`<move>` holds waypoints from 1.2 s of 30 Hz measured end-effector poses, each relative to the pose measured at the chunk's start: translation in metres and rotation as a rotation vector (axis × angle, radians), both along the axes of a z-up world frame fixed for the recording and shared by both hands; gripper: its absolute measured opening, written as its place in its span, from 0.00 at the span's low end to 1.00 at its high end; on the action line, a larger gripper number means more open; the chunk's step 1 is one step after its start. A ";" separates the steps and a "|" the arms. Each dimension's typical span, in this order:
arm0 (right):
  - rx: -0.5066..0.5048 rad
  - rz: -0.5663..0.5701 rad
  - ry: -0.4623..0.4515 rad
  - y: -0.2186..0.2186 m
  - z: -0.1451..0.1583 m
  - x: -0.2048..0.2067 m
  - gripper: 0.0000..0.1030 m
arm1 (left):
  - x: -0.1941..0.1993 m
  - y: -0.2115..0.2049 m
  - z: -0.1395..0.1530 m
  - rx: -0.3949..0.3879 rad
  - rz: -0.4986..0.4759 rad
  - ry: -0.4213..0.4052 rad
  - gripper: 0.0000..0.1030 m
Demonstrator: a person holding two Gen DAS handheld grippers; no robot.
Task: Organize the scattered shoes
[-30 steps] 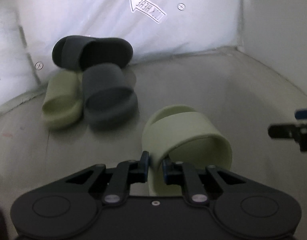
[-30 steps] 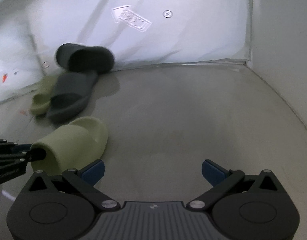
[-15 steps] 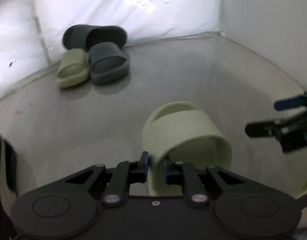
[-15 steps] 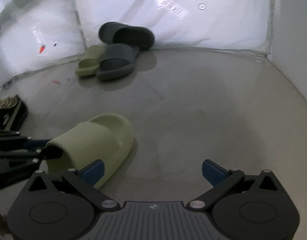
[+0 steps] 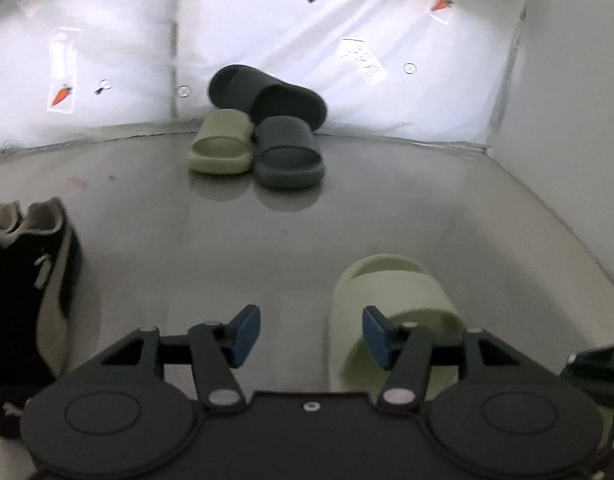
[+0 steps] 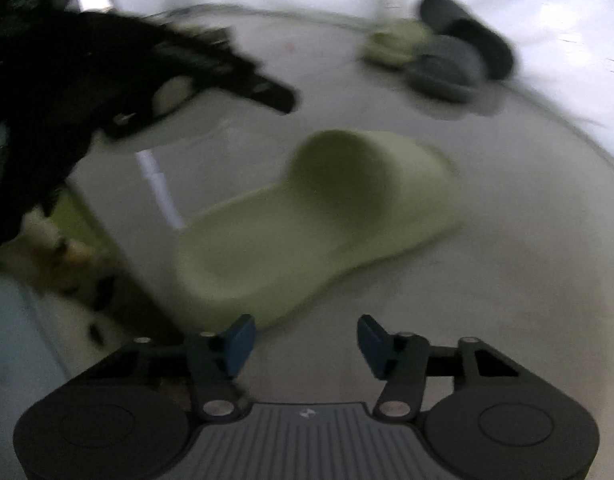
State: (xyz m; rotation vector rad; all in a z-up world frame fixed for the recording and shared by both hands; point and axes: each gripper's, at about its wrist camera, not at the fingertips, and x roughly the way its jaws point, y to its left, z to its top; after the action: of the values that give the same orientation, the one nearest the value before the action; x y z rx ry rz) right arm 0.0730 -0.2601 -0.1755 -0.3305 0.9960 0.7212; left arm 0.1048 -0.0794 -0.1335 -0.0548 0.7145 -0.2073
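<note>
Your left gripper (image 5: 311,334) has let go of the green slide (image 5: 391,312); its jaws now gape, and the slide rests on the floor at two o'clock. Your right gripper (image 6: 303,344) is spread and empty too. The slide's mate (image 5: 223,142) lies at twelve o'clock beside the grey slides (image 5: 287,152), so that pair remains split.

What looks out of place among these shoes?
The dark slide leans against the back wall, propped behind the flat grey slide and green slide. Another green slide lies alone, far from its mate.

Your left gripper (image 5: 311,336) gapes empty; pale green slide (image 5: 387,300) sits by its right finger, black sneaker (image 5: 31,300) far left.
</note>
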 end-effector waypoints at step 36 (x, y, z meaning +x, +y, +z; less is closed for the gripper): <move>0.391 -0.428 -0.137 -0.013 0.042 0.105 0.82 | 0.006 0.117 0.013 -0.019 0.032 -0.011 0.56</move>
State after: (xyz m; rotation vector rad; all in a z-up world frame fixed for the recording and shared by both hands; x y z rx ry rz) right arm 0.1779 -0.2734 -0.1337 0.1710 0.7407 0.4788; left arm 0.1104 0.0381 -0.1203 -0.0828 0.6998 -0.1841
